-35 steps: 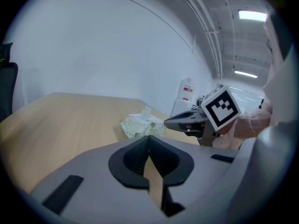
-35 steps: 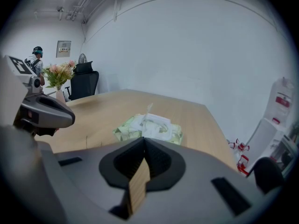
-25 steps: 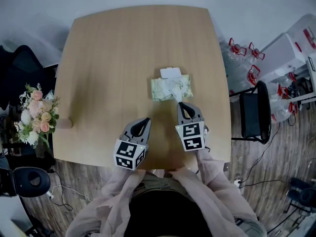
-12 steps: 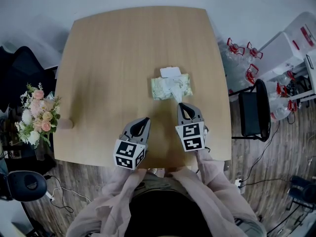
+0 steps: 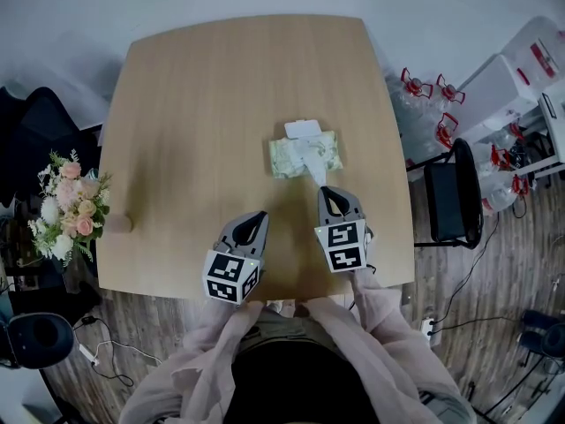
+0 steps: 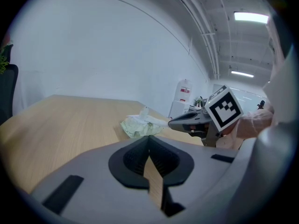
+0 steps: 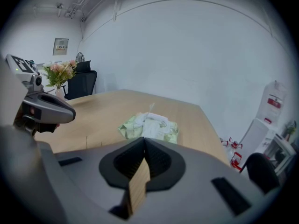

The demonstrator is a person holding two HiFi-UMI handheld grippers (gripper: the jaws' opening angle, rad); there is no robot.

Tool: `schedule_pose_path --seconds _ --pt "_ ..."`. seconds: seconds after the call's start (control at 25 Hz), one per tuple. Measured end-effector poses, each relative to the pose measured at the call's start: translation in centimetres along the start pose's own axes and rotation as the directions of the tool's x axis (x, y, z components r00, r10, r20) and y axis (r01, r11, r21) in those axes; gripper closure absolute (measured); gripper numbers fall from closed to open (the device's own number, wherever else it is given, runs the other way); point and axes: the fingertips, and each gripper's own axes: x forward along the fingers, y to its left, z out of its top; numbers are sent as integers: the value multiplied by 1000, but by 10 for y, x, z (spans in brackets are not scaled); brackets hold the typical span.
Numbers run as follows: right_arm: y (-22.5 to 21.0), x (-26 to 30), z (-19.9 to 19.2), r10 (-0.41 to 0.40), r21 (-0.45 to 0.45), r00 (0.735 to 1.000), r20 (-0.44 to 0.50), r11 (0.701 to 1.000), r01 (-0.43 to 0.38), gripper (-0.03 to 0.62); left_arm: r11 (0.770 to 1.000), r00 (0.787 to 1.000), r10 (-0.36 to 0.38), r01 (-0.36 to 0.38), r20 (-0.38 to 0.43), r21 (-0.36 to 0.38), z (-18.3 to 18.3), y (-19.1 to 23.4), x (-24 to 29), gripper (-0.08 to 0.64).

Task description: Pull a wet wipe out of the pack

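Note:
A pale green wet wipe pack [image 5: 305, 155] lies on the wooden table [image 5: 203, 104], its white lid [image 5: 303, 129] flipped open at the far side. A white wet wipe [image 5: 315, 171] stretches from the pack's opening toward me and narrows into the tips of my right gripper [image 5: 328, 191], which is shut on its end. In the right gripper view the pack [image 7: 148, 126] sits just beyond the closed jaws [image 7: 144, 142]. My left gripper [image 5: 256, 219] hovers to the left, shut and empty. The left gripper view shows its closed jaws [image 6: 149, 139] and the wipe [image 6: 156, 120] running into the right gripper [image 6: 171, 122].
A flower bouquet [image 5: 66, 206] stands off the table's left edge, with a small round thing [image 5: 117, 223] at that edge. On the floor to the right are a black chair [image 5: 452, 193] and water bottles with red handles [image 5: 428, 91]. My sleeves are at the table's near edge.

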Motion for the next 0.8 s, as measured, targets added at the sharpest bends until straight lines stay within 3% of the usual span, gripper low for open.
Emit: schedule_pose_path --seconds 0.8 --pt "7 -21 -3 -27 0 1000 12 1000 27 584 1000 1000 -17 17 15 18 -1 -9 -13 549"
